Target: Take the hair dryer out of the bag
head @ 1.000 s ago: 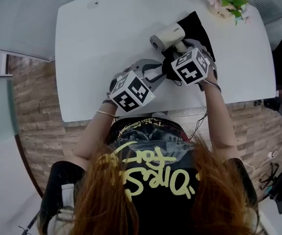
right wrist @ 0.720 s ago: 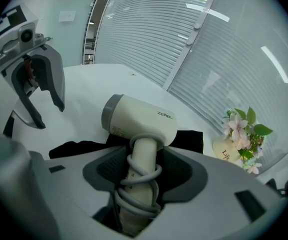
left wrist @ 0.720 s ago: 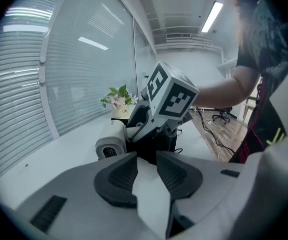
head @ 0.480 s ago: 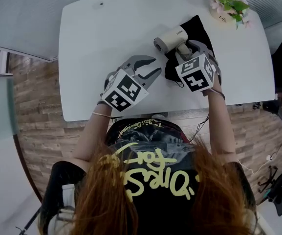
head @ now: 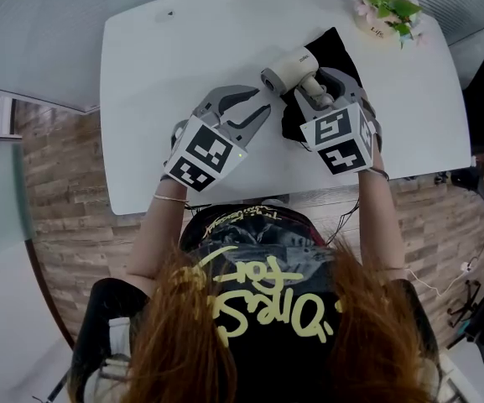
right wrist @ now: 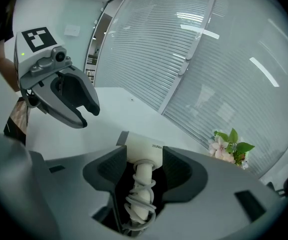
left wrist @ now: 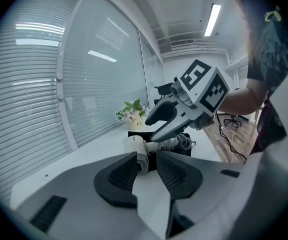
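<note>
**Hair dryer almost out of the bag, pull-out step nearly wrapped up**

Head view: the hair dryer [head: 292, 64] was gripped in the right gripper [head: 321, 91] and held over the left edge of the black bag [head: 335, 44]. The bag was laid flat on the white table [head: 183, 57]. The left gripper [head: 254, 107] was held just left of the bag, near the dryer's nozzle.

Left gripper view: the jaws were seen partly spread with nothing caught between them. The dryer [left wrist: 136, 146] was seen beyond them.

Right gripper view: the jaws were set wide and clamped on the dryer [right wrist: 144, 146], with the cord-wrapped handle running down between them.

So the lift-out looked pretty much done, though whether the handle's end was fully clear of the bag couldn't be told. Next, the dryer would need to be carried well clear of the bag and set down on bare table. The grip should be kept firm and the cord watched for snags.
</note>
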`<state>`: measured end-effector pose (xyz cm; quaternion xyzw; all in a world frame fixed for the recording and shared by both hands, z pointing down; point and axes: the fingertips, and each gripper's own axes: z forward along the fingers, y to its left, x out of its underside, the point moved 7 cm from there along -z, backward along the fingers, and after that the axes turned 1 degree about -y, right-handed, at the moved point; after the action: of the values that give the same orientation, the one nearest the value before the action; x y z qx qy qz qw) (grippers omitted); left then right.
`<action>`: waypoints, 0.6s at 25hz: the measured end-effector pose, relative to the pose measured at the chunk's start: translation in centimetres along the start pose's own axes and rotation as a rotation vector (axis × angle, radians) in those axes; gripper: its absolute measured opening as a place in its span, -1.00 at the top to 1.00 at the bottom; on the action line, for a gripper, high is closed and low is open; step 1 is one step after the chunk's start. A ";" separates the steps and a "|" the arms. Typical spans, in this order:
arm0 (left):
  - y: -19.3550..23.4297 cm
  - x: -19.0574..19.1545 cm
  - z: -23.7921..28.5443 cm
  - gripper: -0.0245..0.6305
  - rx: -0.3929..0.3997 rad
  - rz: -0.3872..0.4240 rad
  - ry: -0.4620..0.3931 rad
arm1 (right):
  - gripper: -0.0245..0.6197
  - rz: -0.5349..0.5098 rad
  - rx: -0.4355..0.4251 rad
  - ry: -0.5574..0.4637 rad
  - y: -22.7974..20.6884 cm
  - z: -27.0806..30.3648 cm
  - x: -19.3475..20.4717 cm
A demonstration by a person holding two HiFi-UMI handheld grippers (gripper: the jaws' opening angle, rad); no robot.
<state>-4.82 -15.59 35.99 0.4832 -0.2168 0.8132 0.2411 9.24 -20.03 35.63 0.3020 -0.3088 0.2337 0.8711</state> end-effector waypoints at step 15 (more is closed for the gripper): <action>0.9 -4.5 -1.0 0.57 -0.038 0.061 -0.126 | 0.27 0.089 0.077 -0.196 -0.7 -4.3 -2.3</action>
<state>-4.18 -16.55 31.47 0.5220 -0.2615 0.7839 0.2111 9.81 -18.15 31.09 0.3428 -0.3964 0.2534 0.8131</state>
